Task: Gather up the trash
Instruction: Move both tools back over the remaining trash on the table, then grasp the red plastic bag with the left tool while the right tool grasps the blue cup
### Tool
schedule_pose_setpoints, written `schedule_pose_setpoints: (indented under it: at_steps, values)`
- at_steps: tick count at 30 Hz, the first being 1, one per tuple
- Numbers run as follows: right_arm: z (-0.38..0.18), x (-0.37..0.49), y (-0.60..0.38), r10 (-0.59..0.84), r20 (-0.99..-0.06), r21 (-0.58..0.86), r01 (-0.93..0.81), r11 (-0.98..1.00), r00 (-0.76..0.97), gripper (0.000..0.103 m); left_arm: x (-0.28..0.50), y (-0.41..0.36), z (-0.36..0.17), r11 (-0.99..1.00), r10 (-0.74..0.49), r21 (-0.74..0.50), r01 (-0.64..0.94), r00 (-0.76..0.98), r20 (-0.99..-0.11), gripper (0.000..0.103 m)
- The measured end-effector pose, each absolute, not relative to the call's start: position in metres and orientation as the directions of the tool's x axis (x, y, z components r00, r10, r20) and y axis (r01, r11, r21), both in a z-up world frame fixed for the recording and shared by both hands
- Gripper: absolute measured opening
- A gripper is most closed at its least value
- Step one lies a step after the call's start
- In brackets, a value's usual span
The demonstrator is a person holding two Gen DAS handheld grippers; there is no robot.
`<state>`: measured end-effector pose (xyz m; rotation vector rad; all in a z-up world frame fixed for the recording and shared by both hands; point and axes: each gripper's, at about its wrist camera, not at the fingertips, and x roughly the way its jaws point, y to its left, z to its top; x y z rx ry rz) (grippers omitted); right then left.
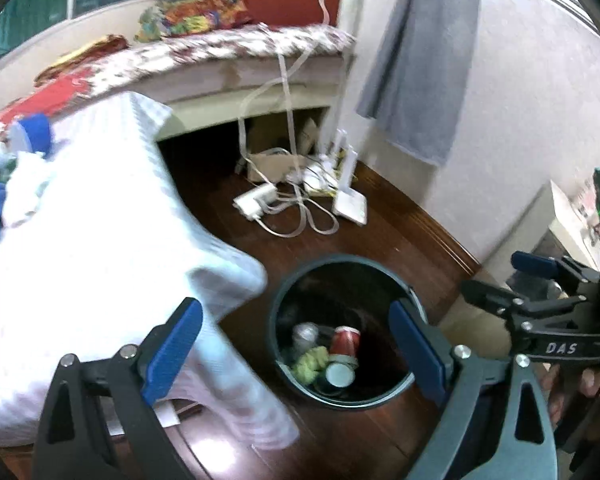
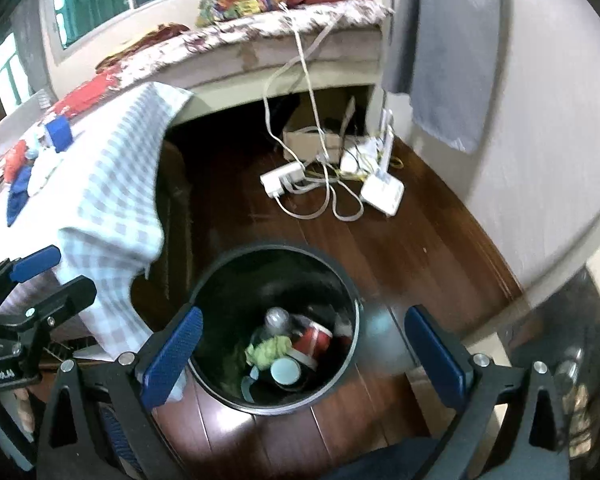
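Both our grippers hang over the bin (image 2: 274,328) with jaws spread wide and nothing between them: the left gripper (image 1: 296,354) frames the bin's mouth in its own view, and the right gripper (image 2: 300,354) does the same in its view. The trash lies at the bottom of the bin: a red can (image 2: 314,344), a green wad (image 2: 268,350), a clear bottle (image 2: 276,318) and a pale lid (image 2: 285,371), all touching in one heap. We judge the drop done, so the step in hand is to clear the bin and go for more; we do it well by keeping the jaws wide and the tips off the rim. The two grippers sit close side by side, so they should part before either swings. Just left of the bin the checked cloth (image 2: 116,204) hangs off the table edge and nearly touches the rim; a finger could snag it. On the table we see a blue block (image 2: 59,131) and red and blue scraps (image 2: 18,176), likely the next trash. Farther off, the dark floor (image 2: 416,248) is open up to the tangle of white cords (image 2: 324,196) near the bed (image 2: 284,36), which we should skirt.
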<state>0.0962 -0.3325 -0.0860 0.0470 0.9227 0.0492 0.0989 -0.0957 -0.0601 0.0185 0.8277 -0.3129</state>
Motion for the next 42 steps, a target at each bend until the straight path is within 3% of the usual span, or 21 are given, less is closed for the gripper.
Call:
schedule_pose_setpoints:
  at_steps: [12, 26, 29, 37, 42]
  values:
    - [-0.037, 0.128, -0.233, 0.216, -0.715, 0.089, -0.22, 0.972, 0.665, 0.103, 0.103, 0.013, -0.029, 0.991, -0.129, -0.11, 0.075, 0.742, -0.657, 0.097]
    - [0.006, 0.208, -0.067, 0.388, -0.656, 0.055, -0.471, 0.88, 0.647, 0.103, 0.144, 0.169, -0.003, 0.969, 0.141, -0.088, -0.232, 0.806, -0.575, 0.097]
    - [0.008, 0.233, -0.036, 0.404, -0.655, 0.04, -0.504, 0.863, 0.639, 0.102, 0.165, 0.185, -0.002, 0.965, 0.161, -0.078, -0.249, 0.803, -0.574, 0.097]
    - [-0.005, 0.294, 0.037, 0.415, -0.681, 0.018, -0.553, 0.833, 0.603, 0.089, 0.2, 0.196, -0.017, 0.974, 0.144, -0.061, -0.22, 0.799, -0.584, 0.096]
    - [-0.021, 0.318, 0.07, 0.41, -0.706, -0.002, -0.58, 0.814, 0.578, 0.082, 0.211, 0.206, -0.021, 0.976, 0.094, -0.102, -0.19, 0.8, -0.593, 0.084]
